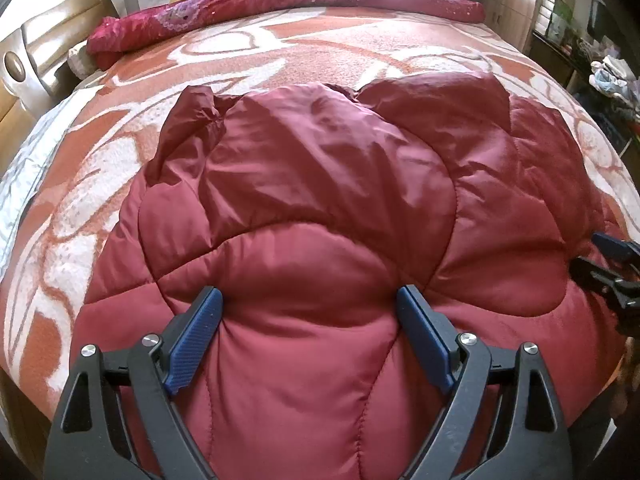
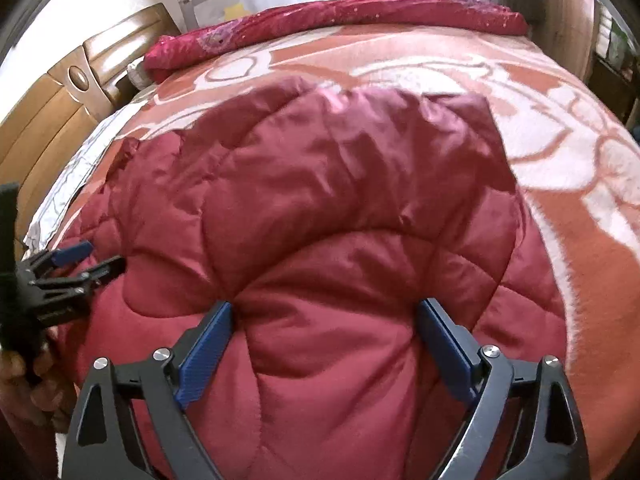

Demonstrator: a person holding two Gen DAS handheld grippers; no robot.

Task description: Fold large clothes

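Observation:
A dark red quilted puffer jacket [image 1: 320, 184] lies spread on the bed and also fills the right wrist view [image 2: 328, 208]. My left gripper [image 1: 308, 300] is open, its blue pads pressed down on either side of a bulge of the jacket's near edge. My right gripper [image 2: 324, 316] is open in the same way over the near edge further right. The right gripper shows at the right rim of the left wrist view [image 1: 612, 264]. The left gripper shows at the left rim of the right wrist view [image 2: 76, 264].
The bed has an orange and white patterned blanket [image 1: 320, 56]. A rolled magenta quilt [image 1: 280, 8] lies along the far side. A wooden headboard [image 1: 48, 52] stands at the left. Shelves with clutter [image 1: 600, 60] stand at the right.

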